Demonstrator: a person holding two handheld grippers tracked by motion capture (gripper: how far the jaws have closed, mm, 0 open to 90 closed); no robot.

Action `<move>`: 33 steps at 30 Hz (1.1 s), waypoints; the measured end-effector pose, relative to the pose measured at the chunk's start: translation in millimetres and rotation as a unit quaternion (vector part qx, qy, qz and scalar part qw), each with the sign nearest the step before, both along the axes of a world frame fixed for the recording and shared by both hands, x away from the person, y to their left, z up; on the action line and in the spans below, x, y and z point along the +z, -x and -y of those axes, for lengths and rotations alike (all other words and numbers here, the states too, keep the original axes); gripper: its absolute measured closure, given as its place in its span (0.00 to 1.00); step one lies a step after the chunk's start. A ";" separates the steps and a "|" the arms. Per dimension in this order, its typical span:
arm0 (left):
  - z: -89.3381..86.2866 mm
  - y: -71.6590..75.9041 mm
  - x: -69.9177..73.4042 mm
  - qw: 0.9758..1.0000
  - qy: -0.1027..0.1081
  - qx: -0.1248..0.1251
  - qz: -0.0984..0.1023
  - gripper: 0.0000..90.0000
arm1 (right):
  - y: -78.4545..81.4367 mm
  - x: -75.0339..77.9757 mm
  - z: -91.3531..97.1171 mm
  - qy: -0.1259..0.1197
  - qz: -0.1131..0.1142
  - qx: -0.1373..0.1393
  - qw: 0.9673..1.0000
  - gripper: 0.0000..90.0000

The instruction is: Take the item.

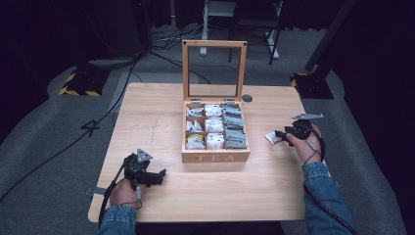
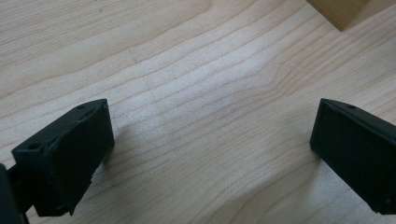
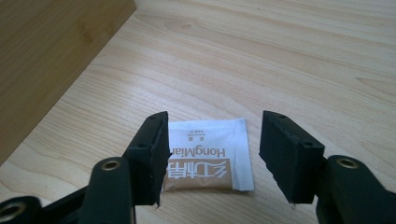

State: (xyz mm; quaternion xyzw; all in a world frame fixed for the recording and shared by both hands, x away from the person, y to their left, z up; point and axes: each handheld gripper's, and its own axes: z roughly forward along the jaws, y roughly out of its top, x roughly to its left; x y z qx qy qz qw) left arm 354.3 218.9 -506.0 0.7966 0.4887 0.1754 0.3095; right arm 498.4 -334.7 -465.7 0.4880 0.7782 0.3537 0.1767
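My right gripper [image 3: 212, 156] is sitting wide open, 2 jaws straddling the tea sachet [image 3: 208, 156] lying flat near the table's right edge, gripping nothing. Left gripper [image 2: 210, 154] is idling open, empty, farther off.

The counter [image 1: 205, 196] is pale wood with a smooth, matt grain. The tea box [image 1: 215, 155] is warmer-toned wood, its raised lid [image 1: 214, 70] clear-paned. The sachet [image 3: 208, 156] looks like white and tan paper. Each gripper [image 3: 210, 158] is matt black plastic. The sleeves [image 1: 325, 196] are denim cloth.
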 end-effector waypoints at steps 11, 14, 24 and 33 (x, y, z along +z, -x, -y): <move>0.0 0.0 0.0 1.000 0.000 0.000 0.000 0.00 | 15.8 21.8 -2.5 -0.049 0.042 0.031 0.997 0.46; 0.1 0.1 0.0 1.000 0.000 0.001 0.000 0.00 | 19.9 25.2 -3.1 -0.056 0.048 0.039 0.996 0.46; 1.1 5.2 -0.2 1.000 0.002 0.007 0.000 0.00 | 44.4 39.7 -9.4 -0.073 0.071 0.079 0.992 0.46; 0.9 5.7 0.1 1.000 0.000 0.005 -0.001 0.00 | 71.9 37.0 -24.7 -0.075 0.047 0.116 0.989 0.53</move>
